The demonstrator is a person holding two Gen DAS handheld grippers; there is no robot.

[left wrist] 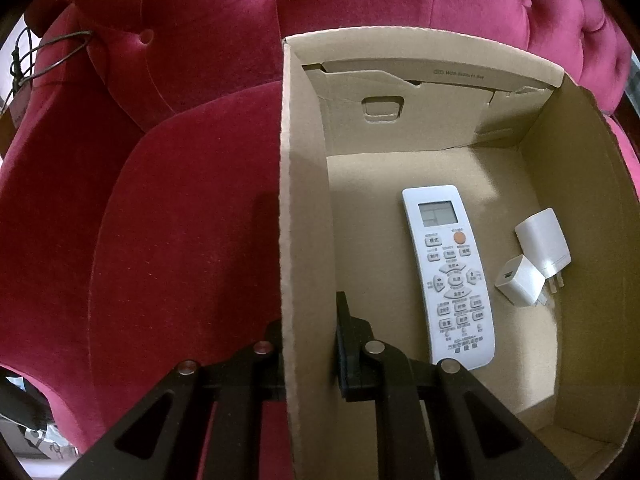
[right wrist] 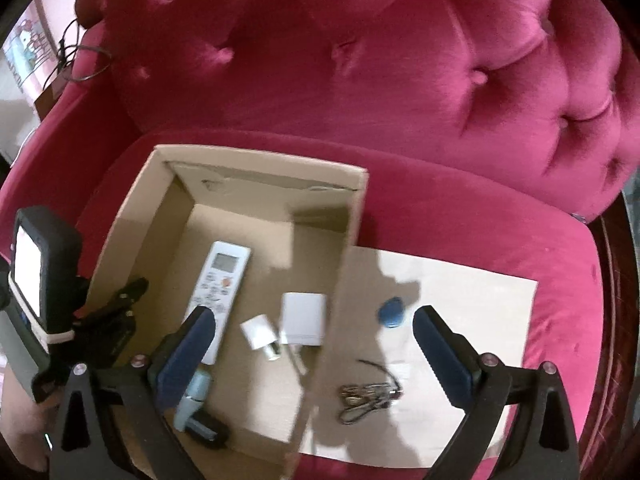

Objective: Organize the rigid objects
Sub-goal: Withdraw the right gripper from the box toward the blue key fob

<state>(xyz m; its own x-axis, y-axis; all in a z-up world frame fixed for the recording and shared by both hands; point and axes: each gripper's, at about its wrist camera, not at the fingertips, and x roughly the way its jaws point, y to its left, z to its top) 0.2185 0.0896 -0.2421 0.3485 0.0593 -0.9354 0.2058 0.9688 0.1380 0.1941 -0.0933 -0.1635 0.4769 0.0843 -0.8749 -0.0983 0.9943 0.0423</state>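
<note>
Cardboard fills your left wrist view: your left gripper [left wrist: 308, 344] straddles the left wall of the open cardboard box [left wrist: 306, 184], one finger outside and one inside, jaws clenched on that wall. On the box floor the white remote [left wrist: 450, 276] lies flat, buttons up, its long axis running away from you with the display end pointing toward the far wall. Just right of it lie two white plug adapters, the small charger cube [left wrist: 520, 280] touching the larger adapter [left wrist: 544, 240], their prongs pointing toward the near right. The box sits on the red velvet sofa [left wrist: 160, 200].

From your right wrist view, your right gripper [right wrist: 316, 344] hangs above the box's right wall with jaws released wide and nothing between them. The remote [right wrist: 220, 276] points its display end away and slightly right. Outside the box, on a flat cardboard sheet [right wrist: 480, 300], lie a blue oval fob [right wrist: 391, 312] and a bunch of keys [right wrist: 368, 394]. A pale blue object [right wrist: 196, 400] rests in the box's near corner; you cannot tell what it is.
</note>
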